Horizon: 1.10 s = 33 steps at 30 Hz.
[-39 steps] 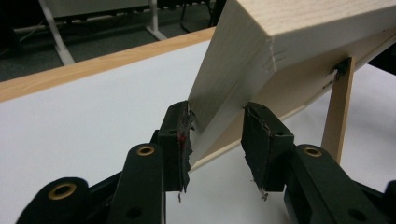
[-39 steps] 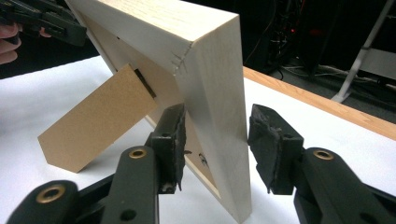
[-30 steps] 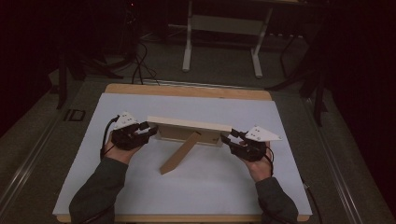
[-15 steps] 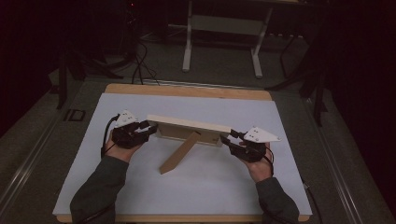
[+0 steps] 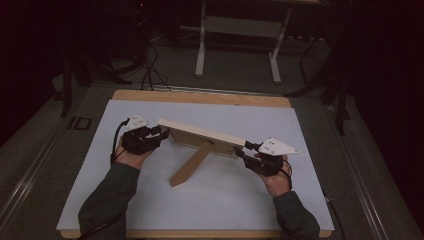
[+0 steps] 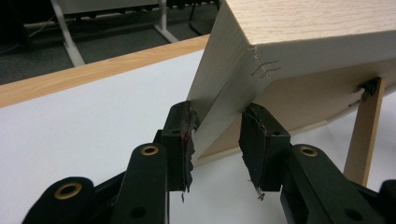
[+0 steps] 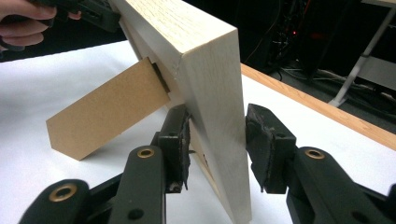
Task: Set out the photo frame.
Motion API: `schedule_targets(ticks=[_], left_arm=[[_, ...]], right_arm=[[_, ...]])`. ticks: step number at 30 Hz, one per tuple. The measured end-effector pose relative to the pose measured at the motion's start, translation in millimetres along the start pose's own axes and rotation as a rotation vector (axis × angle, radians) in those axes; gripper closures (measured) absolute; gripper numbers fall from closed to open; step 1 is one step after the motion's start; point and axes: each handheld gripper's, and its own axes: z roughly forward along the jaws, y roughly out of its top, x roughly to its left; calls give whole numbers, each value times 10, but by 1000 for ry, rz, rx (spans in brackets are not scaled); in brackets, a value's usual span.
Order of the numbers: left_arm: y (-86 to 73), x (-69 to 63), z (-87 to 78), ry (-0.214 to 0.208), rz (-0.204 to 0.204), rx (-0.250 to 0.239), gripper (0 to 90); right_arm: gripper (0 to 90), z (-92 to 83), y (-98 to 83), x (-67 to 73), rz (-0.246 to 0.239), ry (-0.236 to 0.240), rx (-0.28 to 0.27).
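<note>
Figure: a pale wooden picture frame gripped at both ends on a white worktop sheet.

The white sheet (image 5: 150,200) covers a wood-edged table (image 5: 200,96) almost to its edges. Near the sheet's middle, somewhat toward the far edge, stands the pale wooden picture frame (image 5: 202,136), leaning, with its brown fibreboard easel leg (image 5: 191,163) reaching toward the near edge.

The left gripper (image 5: 157,134) straddles the frame's left end. In the left gripper view its jaws have just been closing on the frame (image 6: 233,93); the left pad (image 6: 184,135) touches the wood, while the right pad (image 6: 254,140) appears to stand just off the rear face, so no grip is made.

The right gripper (image 5: 245,150) straddles the right end. Its jaws have likewise been closing. In the right gripper view one pad (image 7: 180,140) is against the frame (image 7: 210,93), whereas the other pad (image 7: 261,144) stands clear, leaving a visible gap.

Risks, by judgement:
- Uneven closure may push the frame sideways and tip it, since one-sided contact acts before the opposite pad arrives.
- A lift begun early would let an end slip.
- The hinged leg (image 7: 107,112) may fold or swing once unloaded.
- The pads bite near a corner, a narrow purchase.
</note>
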Motion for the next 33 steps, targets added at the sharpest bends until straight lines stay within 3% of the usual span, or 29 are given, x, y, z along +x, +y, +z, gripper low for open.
schedule_targets(ticks=[17,33], left_arm=[[109,112,140,6,-43,17,670],[229,176,291,11,-58,45,671]], right_arm=[[634,1,24,145,-28,19,1],[656,5,34,316,-42,51,-3]])
